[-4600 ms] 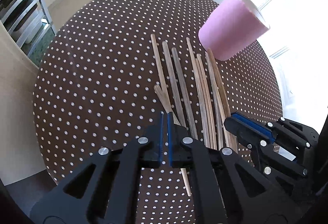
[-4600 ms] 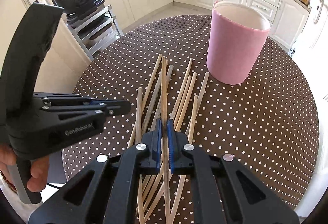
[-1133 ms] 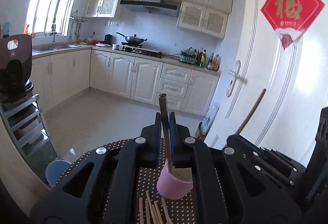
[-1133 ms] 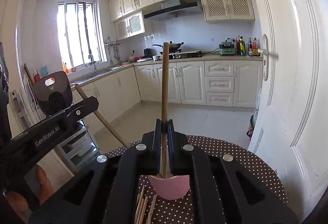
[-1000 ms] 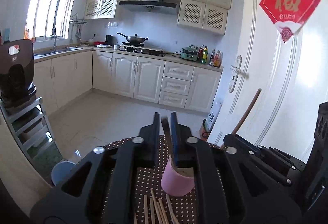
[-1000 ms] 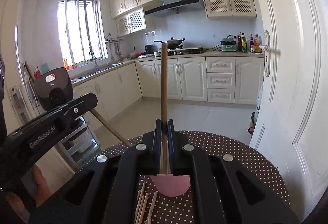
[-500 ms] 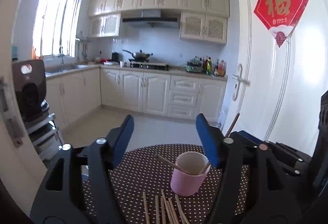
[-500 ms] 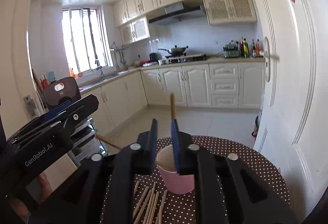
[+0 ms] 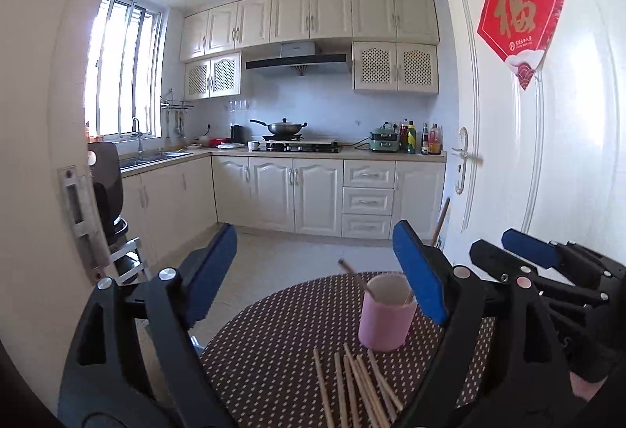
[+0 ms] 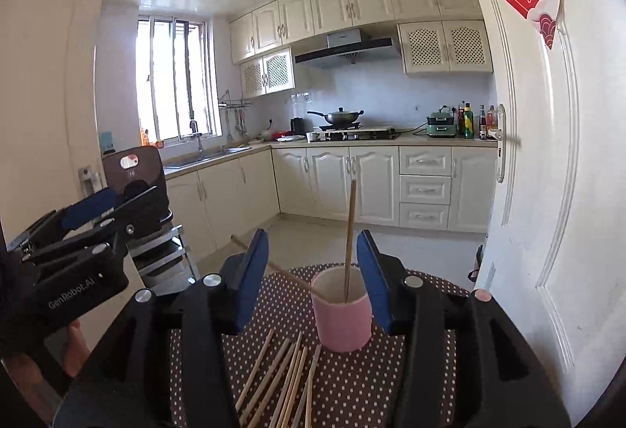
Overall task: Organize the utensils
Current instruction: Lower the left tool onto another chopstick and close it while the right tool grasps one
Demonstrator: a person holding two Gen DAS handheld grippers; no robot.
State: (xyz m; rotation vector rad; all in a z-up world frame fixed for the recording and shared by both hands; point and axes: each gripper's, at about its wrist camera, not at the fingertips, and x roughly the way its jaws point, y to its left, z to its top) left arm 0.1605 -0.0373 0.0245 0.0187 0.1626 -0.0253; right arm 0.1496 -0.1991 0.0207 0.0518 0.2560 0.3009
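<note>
A pink cup (image 9: 386, 315) (image 10: 344, 320) stands on the round brown dotted table (image 9: 281, 334) (image 10: 395, 385). Two chopsticks are in it: one upright (image 10: 350, 232), one leaning left (image 10: 289, 277) (image 9: 354, 275). Several loose chopsticks (image 9: 352, 385) (image 10: 287, 377) lie on the cloth in front of the cup. My left gripper (image 9: 315, 271) (image 10: 117, 203) hangs back from the cup, its jaws opening wide with nothing between them. My right gripper (image 10: 313, 273) (image 9: 504, 248) is beside it, jaws also opening and holding nothing; the cup shows beyond the gap.
A white door (image 10: 547, 193) with a handle stands close on the right of the table. A metal rack with a black appliance (image 10: 133, 169) is at the left. A person's hand (image 10: 74, 346) holds the left gripper. Kitchen cabinets (image 9: 313, 193) line the far wall.
Both grippers were shut on upright chopsticks over the cup. They let them drop into it, spread their jaws and drew back from the cup.
</note>
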